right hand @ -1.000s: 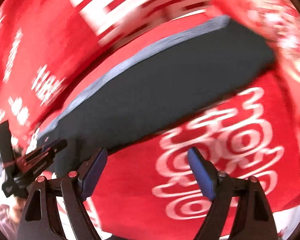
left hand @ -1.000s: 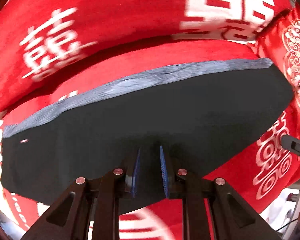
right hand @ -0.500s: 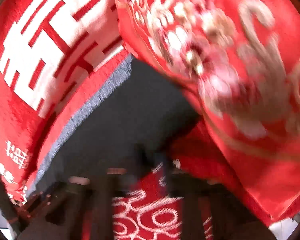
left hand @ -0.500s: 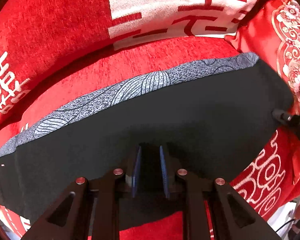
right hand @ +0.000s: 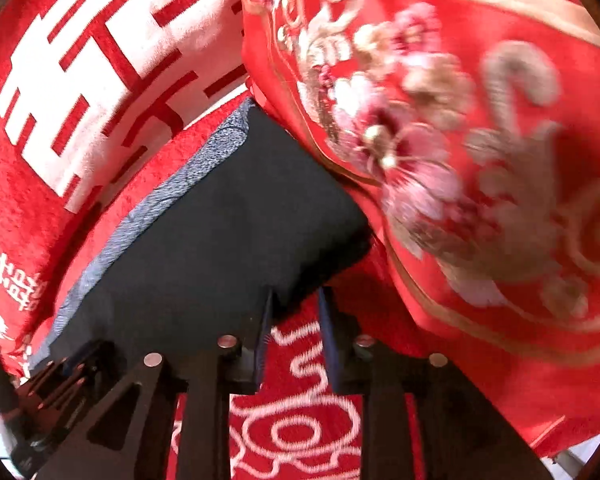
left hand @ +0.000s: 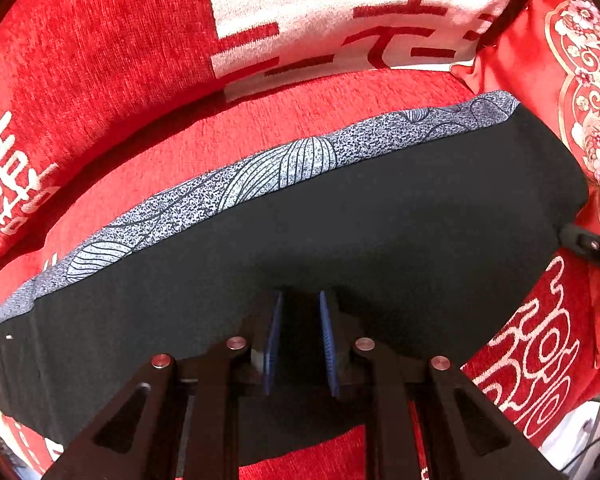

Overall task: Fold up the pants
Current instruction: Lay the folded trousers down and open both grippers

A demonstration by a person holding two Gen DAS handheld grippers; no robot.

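Pants lie flat on the red sofa cover, dark cloth with a grey patterned band along the far edge, right end just beside the embroidered cushion. Left gripper is nipped narrow on the pants' near edge; right gripper, also narrow, sits at the near right corner, though I cannot tell whether it has cloth. Cloth looks light, soft and floppy, so edges and corners seem the best holds.
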